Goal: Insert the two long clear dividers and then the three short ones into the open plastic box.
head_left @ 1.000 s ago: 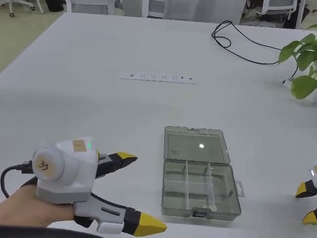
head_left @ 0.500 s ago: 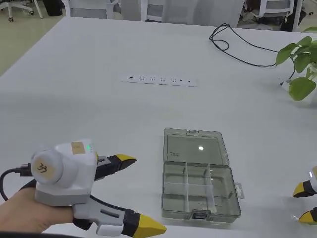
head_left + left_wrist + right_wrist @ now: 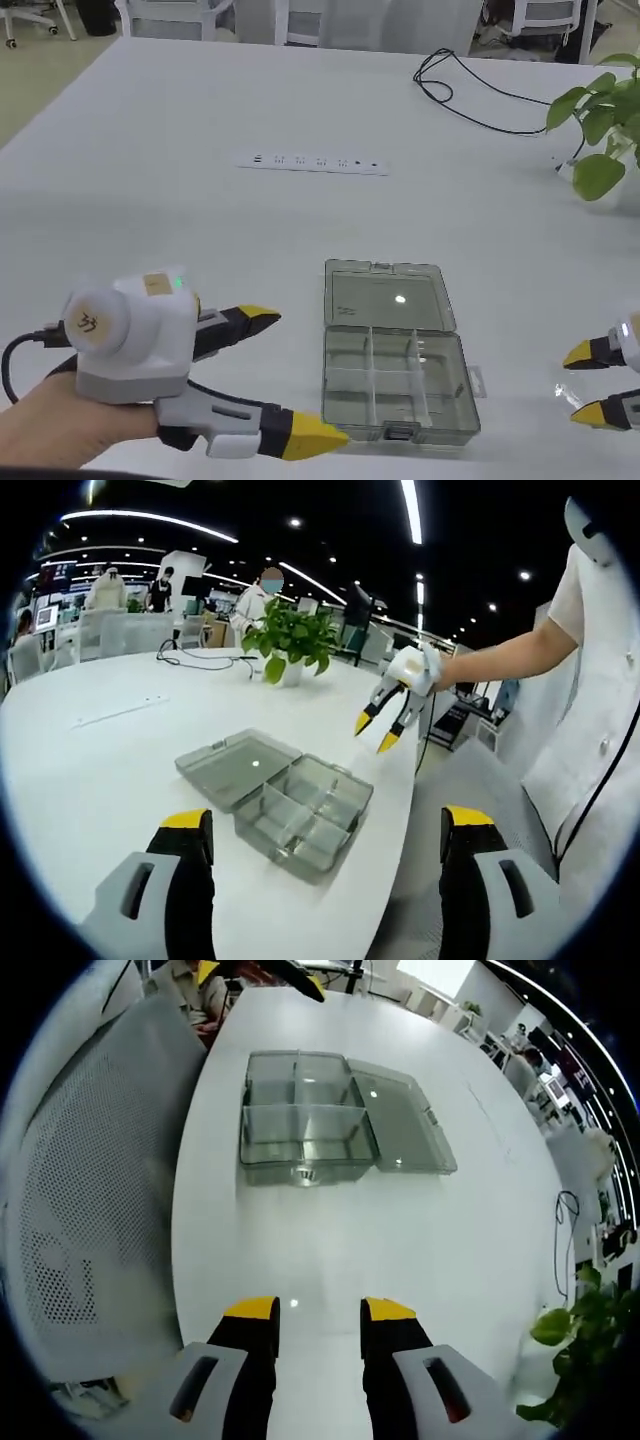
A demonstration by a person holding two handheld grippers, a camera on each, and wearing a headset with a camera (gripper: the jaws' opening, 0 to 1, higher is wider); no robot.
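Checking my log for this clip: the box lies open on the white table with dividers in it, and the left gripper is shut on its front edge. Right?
Not quite. The left gripper is open and holds nothing; the left gripper view shows its jaws spread wide, short of the box. The rest stands.

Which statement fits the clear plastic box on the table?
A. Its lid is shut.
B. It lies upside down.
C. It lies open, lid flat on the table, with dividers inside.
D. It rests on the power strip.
C: the plastic box lies open with its lid flat on the table, and clear dividers split it into compartments.
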